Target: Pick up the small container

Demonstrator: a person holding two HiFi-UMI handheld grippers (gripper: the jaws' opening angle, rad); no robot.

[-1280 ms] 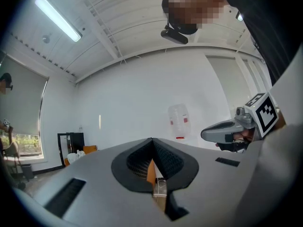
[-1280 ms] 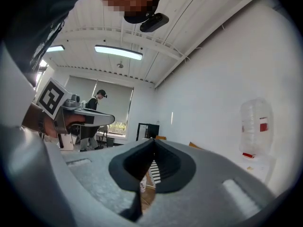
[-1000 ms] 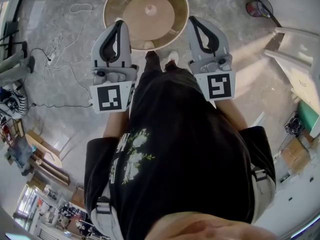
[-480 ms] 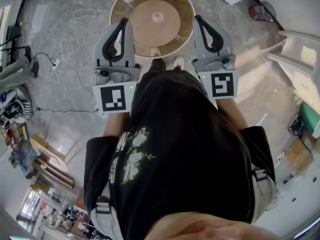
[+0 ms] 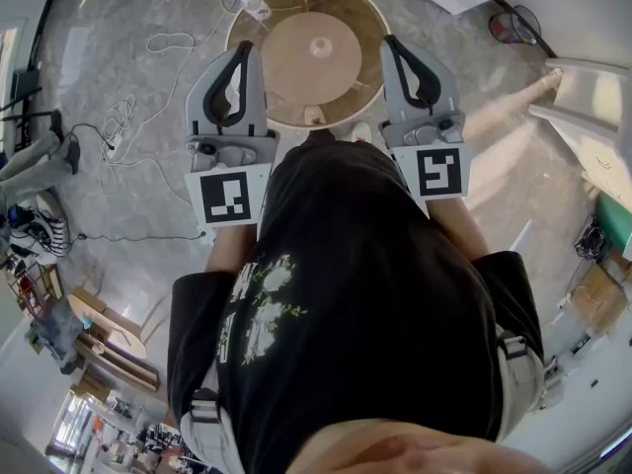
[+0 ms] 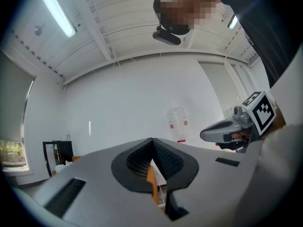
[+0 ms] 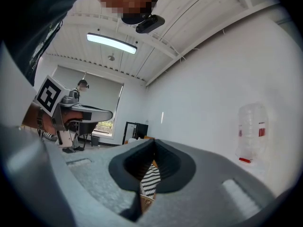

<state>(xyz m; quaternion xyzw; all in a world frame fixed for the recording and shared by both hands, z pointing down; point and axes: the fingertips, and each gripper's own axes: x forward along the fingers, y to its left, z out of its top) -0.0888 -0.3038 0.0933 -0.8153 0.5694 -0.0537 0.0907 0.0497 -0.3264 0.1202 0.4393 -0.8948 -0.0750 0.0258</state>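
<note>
- Left gripper (image 5: pixel 243 49) and right gripper (image 5: pixel 388 43), both grey handheld units, are held up at chest height with tips tilted towards wall and ceiling. Reads as a carry pose, not a reach.
- Fingers on each are pressed together, with nothing between them.
- Round table with glass rim and tan wooden centre disc (image 5: pixel 373 30) stands just ahead of the person.
- Count on the table: three small pale things.
- Small container (image 5: pixel 314 117) is my guess for the one at the disc's near edge, but it's too small to confirm.
- The others are a pale knob-like thing (image 5: pixel 321 45) at the disc centre and a white cup-like thing (image 5: pixel 255 6) at the far-left rim.
- Two grippers, both well clear of the table. Pickup not yet begun.
</note>
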